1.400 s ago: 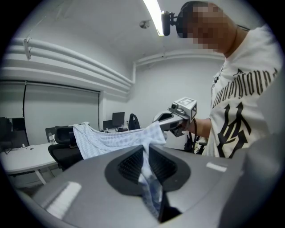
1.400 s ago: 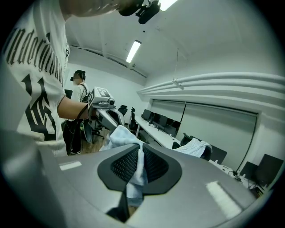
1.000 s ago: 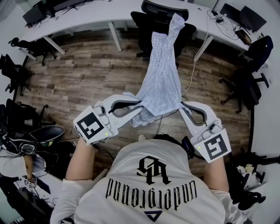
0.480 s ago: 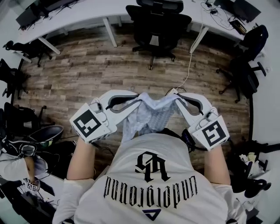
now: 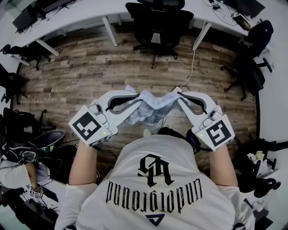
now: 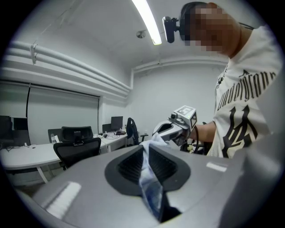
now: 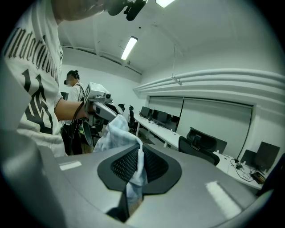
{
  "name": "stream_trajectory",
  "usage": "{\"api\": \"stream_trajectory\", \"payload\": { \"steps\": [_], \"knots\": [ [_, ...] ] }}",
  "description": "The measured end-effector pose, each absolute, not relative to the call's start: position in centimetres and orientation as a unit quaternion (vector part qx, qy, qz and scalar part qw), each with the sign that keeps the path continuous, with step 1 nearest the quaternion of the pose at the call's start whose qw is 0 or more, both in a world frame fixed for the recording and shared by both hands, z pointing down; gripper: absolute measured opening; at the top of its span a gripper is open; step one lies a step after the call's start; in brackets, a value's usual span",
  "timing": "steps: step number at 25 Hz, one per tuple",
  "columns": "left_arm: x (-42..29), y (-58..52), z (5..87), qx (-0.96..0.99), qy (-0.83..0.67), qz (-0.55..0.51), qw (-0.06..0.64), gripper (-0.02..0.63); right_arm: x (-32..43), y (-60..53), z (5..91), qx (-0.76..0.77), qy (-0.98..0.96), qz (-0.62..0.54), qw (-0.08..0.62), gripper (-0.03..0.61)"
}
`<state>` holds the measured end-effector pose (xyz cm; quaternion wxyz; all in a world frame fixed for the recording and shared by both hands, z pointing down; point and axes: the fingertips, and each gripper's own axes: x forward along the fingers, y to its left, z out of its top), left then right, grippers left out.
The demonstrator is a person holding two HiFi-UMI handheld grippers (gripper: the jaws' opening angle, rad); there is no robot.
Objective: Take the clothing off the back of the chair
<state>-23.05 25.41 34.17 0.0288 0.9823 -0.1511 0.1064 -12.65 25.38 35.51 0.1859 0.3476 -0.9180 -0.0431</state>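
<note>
In the head view both bare forearms are bent in front of the person's chest, and the white plastic left gripper (image 5: 136, 95) and white plastic right gripper (image 5: 178, 95) angle inward toward each other, marker cubes nearest the body. Between their tips hangs the pale blue checked cloth garment (image 5: 152, 106), bunched into soft, crumpled folds and sagging in the middle above the brown wood-plank floor (image 5: 85, 67). It is well apart from the black padded office chair (image 5: 158, 21), which stands bare-backed at the long white curved worktop (image 5: 85, 10). In the left gripper view the jaws are pressed nearly together, pinching a thin fold of the garment between ribbed black pads (image 6: 130, 164); the fabric runs as a narrow strip down the gap and puffs out beyond the tips toward the other gripper, held level near the person's white printed T-shirt (image 6: 242, 111). In the right gripper view the jaws are likewise closed on the garment, a slim band of weave caught between their dark ridged pads (image 7: 125, 164), with a loose, rumpled mass of cloth swelling past the tips and reaching across to the left gripper
</note>
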Motion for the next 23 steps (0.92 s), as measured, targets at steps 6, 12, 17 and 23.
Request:
{"api": "stream_trajectory", "payload": {
  "steps": [6,12,17,23],
  "knots": [
    [-23.1,25.0,34.2,0.984,-0.147,0.102,-0.013,0.084,-12.5,25.4,35.5,0.352,-0.916,-0.047,0.187,0.023],
    [-22.6,25.1,34.2,0.985,-0.139,0.097,-0.012,0.084,-12.3,25.5,35.4,0.356,-0.914,-0.048,0.186,0.023],
    [-22.1,25.1,34.6,0.986,-0.131,0.1,-0.008,0.084,-12.5,25.8,35.7,0.356,-0.915,-0.045,0.186,0.023],
    [-21.5,25.5,34.9,0.987,-0.126,0.099,-0.003,0.084,-12.6,26.4,35.8,0.354,-0.916,-0.042,0.186,0.023]
  ]
}}
